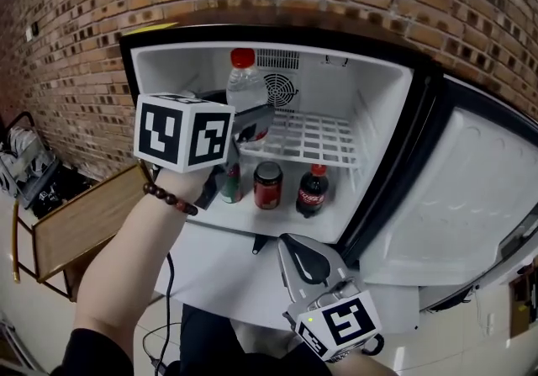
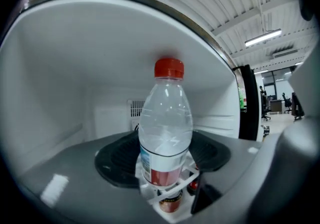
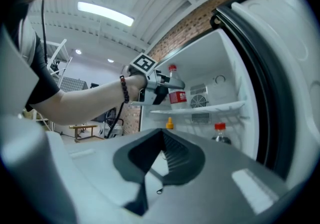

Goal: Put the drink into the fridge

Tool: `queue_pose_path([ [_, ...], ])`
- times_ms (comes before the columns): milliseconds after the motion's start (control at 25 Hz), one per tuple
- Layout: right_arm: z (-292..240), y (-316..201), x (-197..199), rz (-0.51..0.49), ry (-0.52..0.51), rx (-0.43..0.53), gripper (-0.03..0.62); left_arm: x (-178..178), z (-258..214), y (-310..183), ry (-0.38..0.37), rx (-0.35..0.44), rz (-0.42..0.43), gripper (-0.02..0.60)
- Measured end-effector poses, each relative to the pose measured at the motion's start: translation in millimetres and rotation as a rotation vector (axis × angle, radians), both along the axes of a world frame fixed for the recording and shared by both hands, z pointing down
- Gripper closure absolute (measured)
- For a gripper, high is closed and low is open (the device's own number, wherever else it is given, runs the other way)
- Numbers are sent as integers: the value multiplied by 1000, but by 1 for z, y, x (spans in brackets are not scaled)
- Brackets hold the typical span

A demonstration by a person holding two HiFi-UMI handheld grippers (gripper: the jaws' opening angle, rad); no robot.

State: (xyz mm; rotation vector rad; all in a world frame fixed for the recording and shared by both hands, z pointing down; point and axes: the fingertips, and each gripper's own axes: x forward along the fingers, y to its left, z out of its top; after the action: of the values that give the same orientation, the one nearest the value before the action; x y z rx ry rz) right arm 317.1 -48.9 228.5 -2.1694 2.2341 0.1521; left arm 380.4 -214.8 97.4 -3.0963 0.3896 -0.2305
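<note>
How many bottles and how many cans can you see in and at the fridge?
Bottles: 3 (water bottle, cola bottle, half-hidden bottle)
Cans: 1 (red can)
Total: 4

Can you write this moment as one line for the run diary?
left hand-held gripper: shut on water bottle, inside fridge | right hand-held gripper: shut, empty, outside | door: open

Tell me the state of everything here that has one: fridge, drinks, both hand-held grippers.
Fridge door: open.
Water bottle: capped, upright, gripped.
Can: upright.
Cola bottle: capped, upright.
Left hand-held gripper: shut on water bottle.
Right hand-held gripper: shut, empty.
</note>
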Motion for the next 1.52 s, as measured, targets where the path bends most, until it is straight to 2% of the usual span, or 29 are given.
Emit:
queue_pose_path([
  [240,6,-9,11,2,-15,-13,594,14,0,-14,12,-18,-9,262],
  [640,11,-15,16,8,-18,-33,594,24,0,-23,94,-18,-27,255],
  [840,13,-13,17,17,-13,-41,594,24,0,-21,110,25,-12,255],
  [920,13,-12,14,17,-8,-43,594,20,-2,-20,123,47,-12,235],
  [1160,5,-8,4,24,10,-41,594,-5,3,-16,157,49,-17,229],
  [1360,-2,0,-11,26,16,-38,594,-47,4,12,217,58,-18,230],
  [1520,-3,11,-25,26,14,-39,594,-84,15,49,261,37,22,285],
])
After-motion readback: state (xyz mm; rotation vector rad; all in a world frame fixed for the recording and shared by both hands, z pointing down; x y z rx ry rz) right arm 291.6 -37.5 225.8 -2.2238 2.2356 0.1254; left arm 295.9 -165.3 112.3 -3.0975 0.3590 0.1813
